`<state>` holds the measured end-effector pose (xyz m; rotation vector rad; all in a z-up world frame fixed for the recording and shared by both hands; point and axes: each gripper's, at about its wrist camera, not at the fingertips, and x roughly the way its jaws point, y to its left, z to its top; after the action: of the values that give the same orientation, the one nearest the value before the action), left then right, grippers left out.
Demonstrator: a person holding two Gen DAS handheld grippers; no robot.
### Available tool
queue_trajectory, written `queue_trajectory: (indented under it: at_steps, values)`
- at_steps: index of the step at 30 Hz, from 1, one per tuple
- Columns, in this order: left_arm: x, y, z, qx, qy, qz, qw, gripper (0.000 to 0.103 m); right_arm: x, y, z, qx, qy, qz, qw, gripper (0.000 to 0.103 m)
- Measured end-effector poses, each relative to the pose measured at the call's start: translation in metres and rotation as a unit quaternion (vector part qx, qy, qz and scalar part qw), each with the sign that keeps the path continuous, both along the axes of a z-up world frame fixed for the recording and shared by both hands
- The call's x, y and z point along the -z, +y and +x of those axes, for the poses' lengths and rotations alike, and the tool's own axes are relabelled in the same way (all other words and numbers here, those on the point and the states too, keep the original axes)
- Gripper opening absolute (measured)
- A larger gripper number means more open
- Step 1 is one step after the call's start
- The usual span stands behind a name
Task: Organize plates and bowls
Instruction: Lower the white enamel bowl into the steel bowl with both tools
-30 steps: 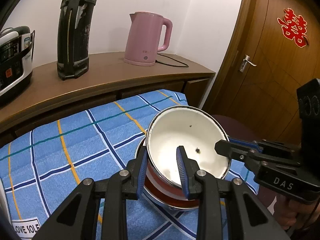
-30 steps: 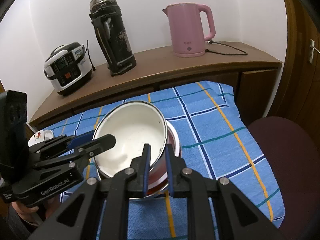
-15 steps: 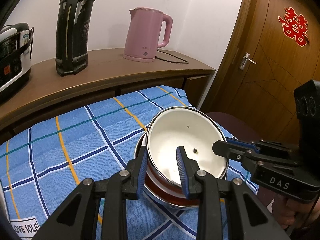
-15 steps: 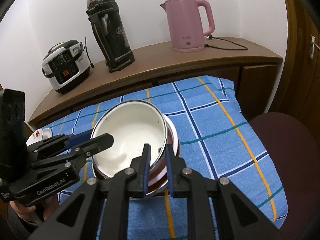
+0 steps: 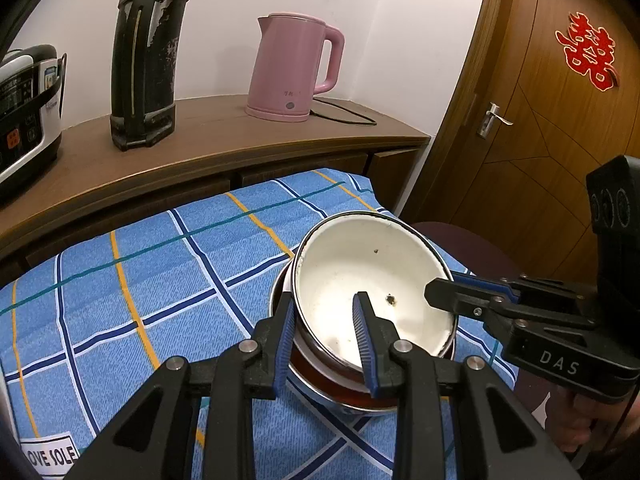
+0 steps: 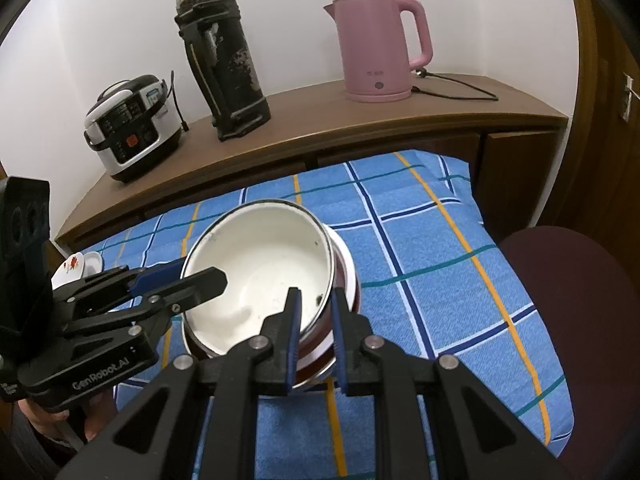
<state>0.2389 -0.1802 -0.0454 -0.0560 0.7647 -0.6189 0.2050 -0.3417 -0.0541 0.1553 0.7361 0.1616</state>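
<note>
The white bowl (image 5: 372,292) is nested in a stack on the blue cloth (image 5: 140,280). Its rim is pinched on opposite sides by the left gripper (image 5: 326,322) and the right gripper (image 6: 314,314), both equally near.

"DAS" on the right gripper (image 5: 440,304), "GenRobot.AI" on the left gripper (image 6: 204,280), "OVE SOLE" on a cloth label (image 5: 48,456).

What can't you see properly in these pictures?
- Left wrist view: the dishes under the white bowl; the bowl and the left tool cover them.
- Left wrist view: the rice cooker, cut off by the left edge.
- Right wrist view: the small flowered dish, mostly behind the left tool.
- Both views: the pink kettle logo, too small.
</note>
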Motion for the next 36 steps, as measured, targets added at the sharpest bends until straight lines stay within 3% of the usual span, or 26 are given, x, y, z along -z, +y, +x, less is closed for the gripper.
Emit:
queue_trajectory:
  at_steps: [36]
  values:
    - [0.0001, -0.0042, -0.0040, 0.007, -0.017, 0.007, 0.9998, 0.032, -0.0015, 0.0002, -0.0042, 0.001, -0.007, -0.020, 1.000, 0.015]
